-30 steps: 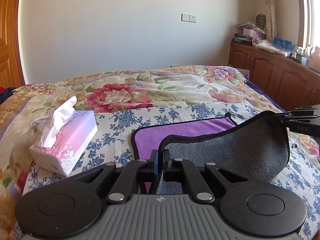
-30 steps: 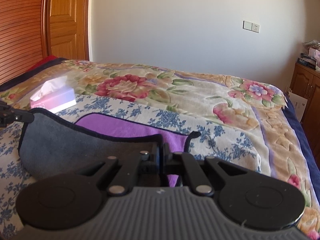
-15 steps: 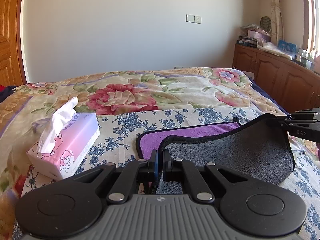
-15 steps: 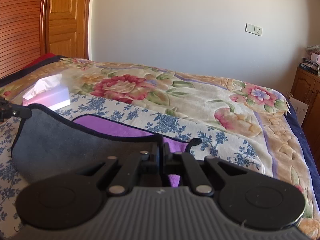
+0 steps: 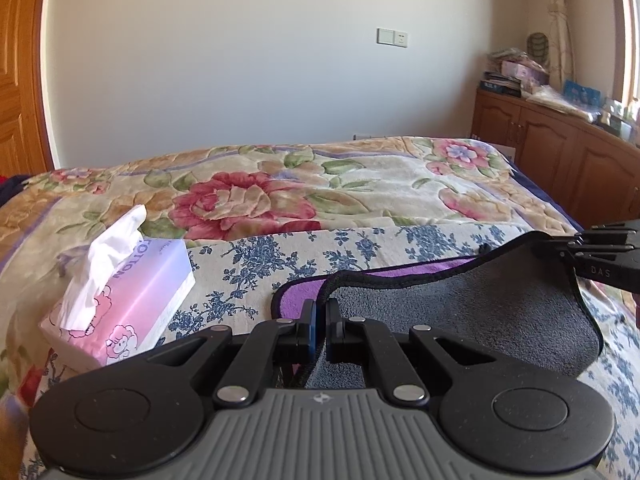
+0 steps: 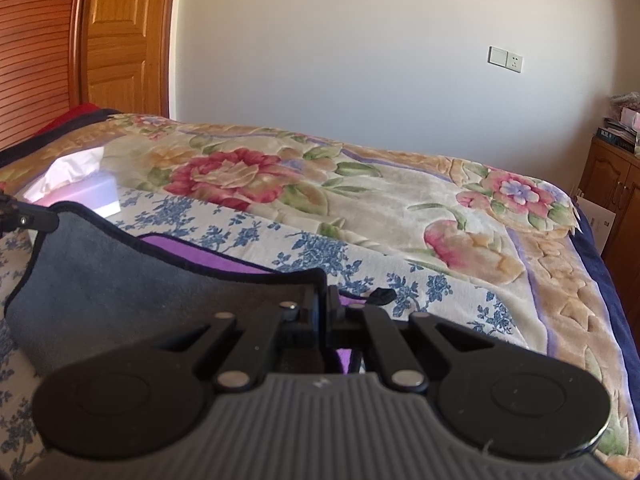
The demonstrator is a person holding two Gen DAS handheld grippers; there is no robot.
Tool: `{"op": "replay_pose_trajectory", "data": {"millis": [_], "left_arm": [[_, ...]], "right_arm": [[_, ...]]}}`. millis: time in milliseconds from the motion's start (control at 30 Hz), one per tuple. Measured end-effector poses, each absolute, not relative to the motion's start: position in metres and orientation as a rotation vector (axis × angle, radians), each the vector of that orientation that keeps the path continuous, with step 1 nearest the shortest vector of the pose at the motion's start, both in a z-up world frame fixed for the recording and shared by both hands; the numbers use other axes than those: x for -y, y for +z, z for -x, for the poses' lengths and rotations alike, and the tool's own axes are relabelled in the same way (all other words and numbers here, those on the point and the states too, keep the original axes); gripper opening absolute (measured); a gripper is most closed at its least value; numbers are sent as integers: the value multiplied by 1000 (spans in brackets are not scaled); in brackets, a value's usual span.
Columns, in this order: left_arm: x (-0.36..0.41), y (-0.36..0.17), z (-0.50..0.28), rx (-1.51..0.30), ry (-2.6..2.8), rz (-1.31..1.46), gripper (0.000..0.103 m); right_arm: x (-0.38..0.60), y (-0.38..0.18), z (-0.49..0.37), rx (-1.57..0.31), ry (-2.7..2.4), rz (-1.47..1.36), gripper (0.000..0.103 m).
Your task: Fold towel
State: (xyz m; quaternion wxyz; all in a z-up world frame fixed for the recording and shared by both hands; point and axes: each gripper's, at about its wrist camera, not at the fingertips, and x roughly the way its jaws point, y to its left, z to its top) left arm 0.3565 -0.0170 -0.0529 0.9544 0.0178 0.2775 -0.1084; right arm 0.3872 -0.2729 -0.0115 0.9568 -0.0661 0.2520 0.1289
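Note:
The towel (image 5: 480, 312) is purple on one side and grey on the other, with a dark hem. It lies on the bed, and its near edge is lifted and carried over the purple part. My left gripper (image 5: 319, 312) is shut on the towel's near left corner. My right gripper (image 6: 323, 308) is shut on the near right corner and also shows at the right edge of the left wrist view (image 5: 592, 248). The grey underside (image 6: 120, 280) hangs between the two grippers, and a strip of purple (image 6: 192, 252) shows beyond it.
A pink tissue box (image 5: 132, 292) stands on the bed left of the towel, also in the right wrist view (image 6: 76, 188). The bed has a floral blanket (image 5: 260, 200) over a blue-flowered sheet. Wooden cabinets (image 5: 560, 152) stand at the right, a wooden door (image 6: 120, 36) at the left.
Both grippers have moved forward over the bed with the lifted towel edge. The grey side covers more of the purple. The tissue box looks nearer.

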Motion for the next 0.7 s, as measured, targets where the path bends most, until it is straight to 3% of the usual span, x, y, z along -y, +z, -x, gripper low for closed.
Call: {"op": "replay_pose_trajectory", "data": {"millis": [700], "left_arm": [[19, -64, -389, -568, -183, -39, 5]], "right_arm": [[274, -22, -414, -504, 239, 132, 4]]}}
